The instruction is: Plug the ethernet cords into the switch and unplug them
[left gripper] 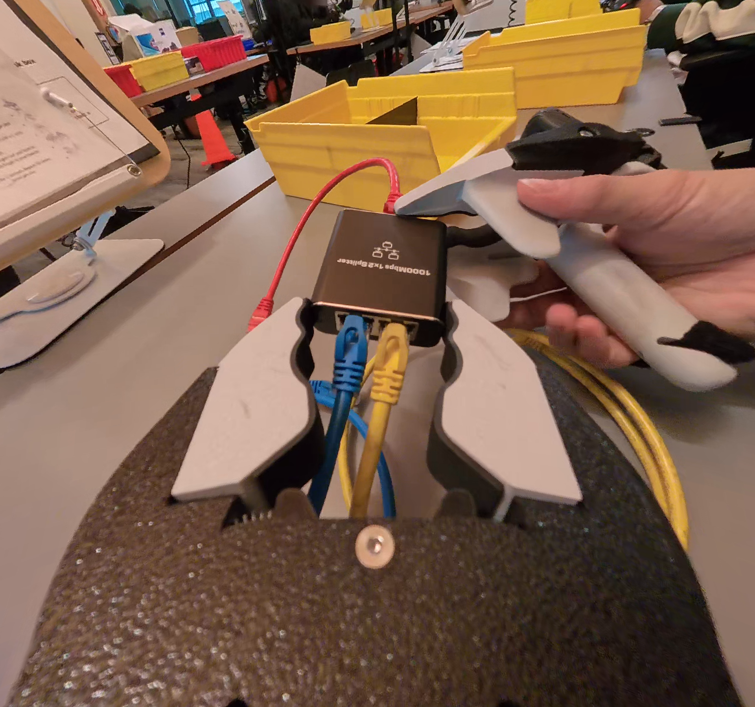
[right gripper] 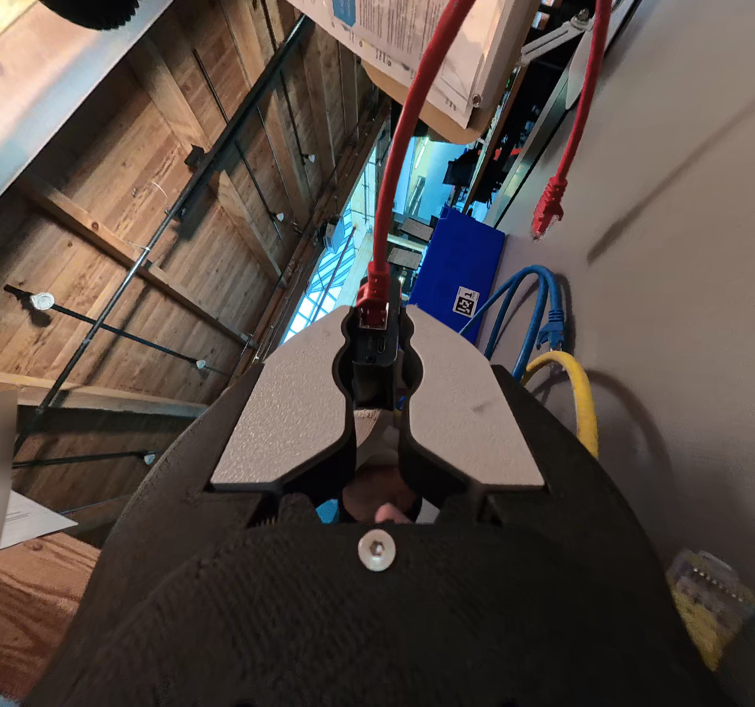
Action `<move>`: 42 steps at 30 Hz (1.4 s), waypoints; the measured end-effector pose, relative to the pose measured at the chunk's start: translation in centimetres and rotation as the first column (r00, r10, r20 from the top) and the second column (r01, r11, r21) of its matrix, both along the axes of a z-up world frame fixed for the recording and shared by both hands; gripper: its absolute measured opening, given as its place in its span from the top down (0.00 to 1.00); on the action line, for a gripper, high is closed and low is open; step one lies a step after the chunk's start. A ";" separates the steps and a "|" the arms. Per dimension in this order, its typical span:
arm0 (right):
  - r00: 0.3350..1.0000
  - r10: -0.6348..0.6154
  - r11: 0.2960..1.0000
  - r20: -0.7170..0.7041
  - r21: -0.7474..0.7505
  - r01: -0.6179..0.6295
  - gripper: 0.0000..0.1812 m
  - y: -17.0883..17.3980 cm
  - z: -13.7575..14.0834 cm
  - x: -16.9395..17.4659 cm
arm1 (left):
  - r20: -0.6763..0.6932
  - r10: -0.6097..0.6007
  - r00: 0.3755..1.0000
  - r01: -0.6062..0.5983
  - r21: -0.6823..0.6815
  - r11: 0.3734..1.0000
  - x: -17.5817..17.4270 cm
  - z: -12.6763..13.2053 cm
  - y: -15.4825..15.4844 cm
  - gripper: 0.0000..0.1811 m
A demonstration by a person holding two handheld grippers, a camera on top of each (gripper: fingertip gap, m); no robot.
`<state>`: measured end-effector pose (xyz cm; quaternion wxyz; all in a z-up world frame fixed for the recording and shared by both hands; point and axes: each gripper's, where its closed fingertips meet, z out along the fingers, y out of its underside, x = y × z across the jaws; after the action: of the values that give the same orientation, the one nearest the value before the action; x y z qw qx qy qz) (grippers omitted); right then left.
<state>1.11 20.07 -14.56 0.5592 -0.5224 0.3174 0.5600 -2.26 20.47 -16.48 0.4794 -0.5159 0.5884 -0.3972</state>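
The grey table carries everything, and at its far side stands a row of yellow bins, with a tilted board of papers on a stand at the left edge. In the middle of the table is the switch, a small black box which is held from two sides. The left gripper is closed on the near end of the switch, one grey finger on each side wall, and the cords pass between the fingers toward the camera. The right gripper, held in a person's hand, comes in from the right side; in the right wrist view its fingers stand narrow and press the far end of the switch between them. The yellow cord is plugged in the right port of the near face, and its long rest lies in loops on the table at the right. The blue cord is plugged in the port just beside it, on the left. The red cord is plugged in the far end, just beside the tip of the right gripper; it rises in an arc and comes down to the table, where its free plug lies near the left finger, in no port.
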 end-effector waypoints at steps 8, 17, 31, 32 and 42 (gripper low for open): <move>0.996 -0.070 0.998 -0.062 -0.013 0.069 0.90 0.1 -0.4 0.7 | -0.013 0.034 0.999 -0.034 -0.014 0.999 0.5 -0.3 0.0 0.67; 0.989 -0.134 0.991 -0.071 0.016 0.135 0.93 0.0 -0.1 1.3 | -0.020 0.063 0.998 -0.064 -0.009 0.998 0.9 -0.5 -0.3 0.66; 0.985 -0.170 0.985 -0.018 0.015 0.170 0.93 -0.1 -0.7 1.6 | -0.055 0.111 0.992 -0.110 0.014 0.994 1.3 -1.2 -0.3 0.66; 0.985 -0.171 0.985 -0.009 0.023 0.171 0.94 -0.1 -0.7 1.6 | -0.054 0.112 0.992 -0.111 0.010 0.994 1.4 -1.2 -0.4 0.66; 0.991 -0.099 0.994 0.091 0.056 0.094 0.95 0.6 -0.5 1.3 | -0.026 0.132 0.991 -0.133 -0.038 0.990 1.3 -1.1 0.2 0.67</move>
<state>2.40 20.71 -15.09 0.6132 -0.5176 0.3014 0.5150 -0.99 20.64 -17.57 0.4875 -0.5677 0.5506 -0.3699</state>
